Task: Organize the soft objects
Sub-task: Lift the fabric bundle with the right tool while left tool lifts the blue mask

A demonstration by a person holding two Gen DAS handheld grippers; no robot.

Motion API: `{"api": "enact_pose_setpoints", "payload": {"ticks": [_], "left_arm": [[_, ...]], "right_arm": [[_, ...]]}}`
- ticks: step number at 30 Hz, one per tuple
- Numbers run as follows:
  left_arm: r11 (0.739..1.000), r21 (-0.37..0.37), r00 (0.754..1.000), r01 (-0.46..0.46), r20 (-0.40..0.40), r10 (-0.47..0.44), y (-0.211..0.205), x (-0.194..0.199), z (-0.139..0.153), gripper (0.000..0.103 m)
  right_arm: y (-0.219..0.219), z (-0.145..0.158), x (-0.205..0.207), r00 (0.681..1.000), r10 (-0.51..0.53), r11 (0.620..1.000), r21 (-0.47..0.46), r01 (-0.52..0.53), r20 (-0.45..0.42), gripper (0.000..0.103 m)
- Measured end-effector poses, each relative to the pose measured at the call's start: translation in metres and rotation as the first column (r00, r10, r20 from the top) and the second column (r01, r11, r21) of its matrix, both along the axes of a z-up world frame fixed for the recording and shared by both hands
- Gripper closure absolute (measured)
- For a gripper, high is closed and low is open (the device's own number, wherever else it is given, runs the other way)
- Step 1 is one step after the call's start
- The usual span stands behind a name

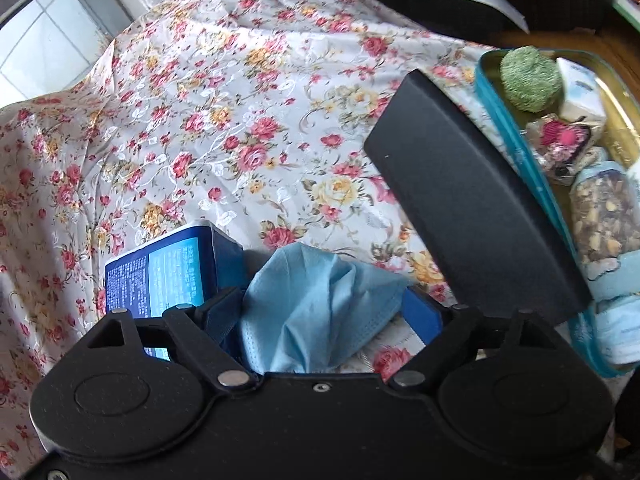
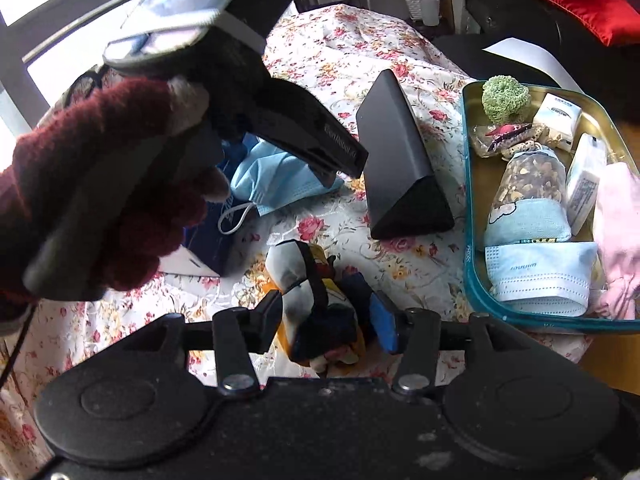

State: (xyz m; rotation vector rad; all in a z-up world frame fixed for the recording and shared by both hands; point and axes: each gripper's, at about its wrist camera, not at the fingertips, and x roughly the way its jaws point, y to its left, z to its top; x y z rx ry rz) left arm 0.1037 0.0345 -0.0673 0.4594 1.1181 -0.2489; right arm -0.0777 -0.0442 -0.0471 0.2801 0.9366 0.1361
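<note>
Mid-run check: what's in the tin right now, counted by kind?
In the tin:
Masks: 2
Tissue packs: 2
Clear bags: 2
Green ball: 1
Pink cloth: 1
Total: 8

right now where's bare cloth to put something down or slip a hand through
The widest bare patch is the floral tablecloth beyond the dark blue packet and left of the black case. A narrower strip runs between the black case and the tin tray. It is crowded in the tray and around the crumpled blue mask and the patterned cloth bundle.
</note>
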Motion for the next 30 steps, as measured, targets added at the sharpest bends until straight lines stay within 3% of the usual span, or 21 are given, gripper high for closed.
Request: {"api": "enact_pose_setpoints", "payload": {"ticks": [3,6,9,15,19,28,29,30], "left_arm": [[0.999,-0.039,0.998,-0.023,-0.063,0.02,0.002,0.005,-0.006,0.02],[0.989,-0.145,0.987,-0.043,-0.159,0.02,0.007,0.007,-0.006,0.02],[0.978,-0.204,0.984,-0.053,-0.179,0.016,0.01,0.007,-0.001,0.02],[0.982,-0.184,0.986,-0.052,-0.165,0.022,0.012,0.013,0.001,0.02],[0.983,-0.175,0.983,-0.047,-0.182,0.014,0.011,0.013,-0.006,0.02],[0.986,-0.164,0.982,-0.039,-0.189,0.007,0.003,0.013,-0.016,0.02],[0.985,-0.167,0.982,-0.038,-0.187,0.006,0.004,0.014,-0.016,0.026],[0.985,-0.168,0.983,-0.037,-0.183,0.006,0.004,0.014,-0.015,0.039]], "right_arm": [[-0.002,-0.001,0.001,1.0,-0.005,1.0,0.005,0.005,-0.002,0.053],[-0.003,-0.001,0.001,1.0,-0.007,1.0,0.011,0.007,-0.001,0.051],[-0.004,-0.001,0.001,1.0,-0.009,1.0,0.012,0.009,0.004,0.05],[-0.004,0.0,0.001,1.0,-0.015,1.0,0.008,0.015,0.02,0.037],[-0.003,0.001,0.001,0.999,-0.021,1.0,-0.005,0.021,0.04,0.023],[0.003,-0.01,0.012,1.0,-0.015,0.998,-0.056,0.015,0.002,0.014],[0.005,-0.012,0.013,1.0,-0.012,0.998,-0.062,0.012,-0.003,0.012],[0.006,-0.013,0.014,1.0,-0.011,0.998,-0.069,0.011,-0.005,0.011]]}}
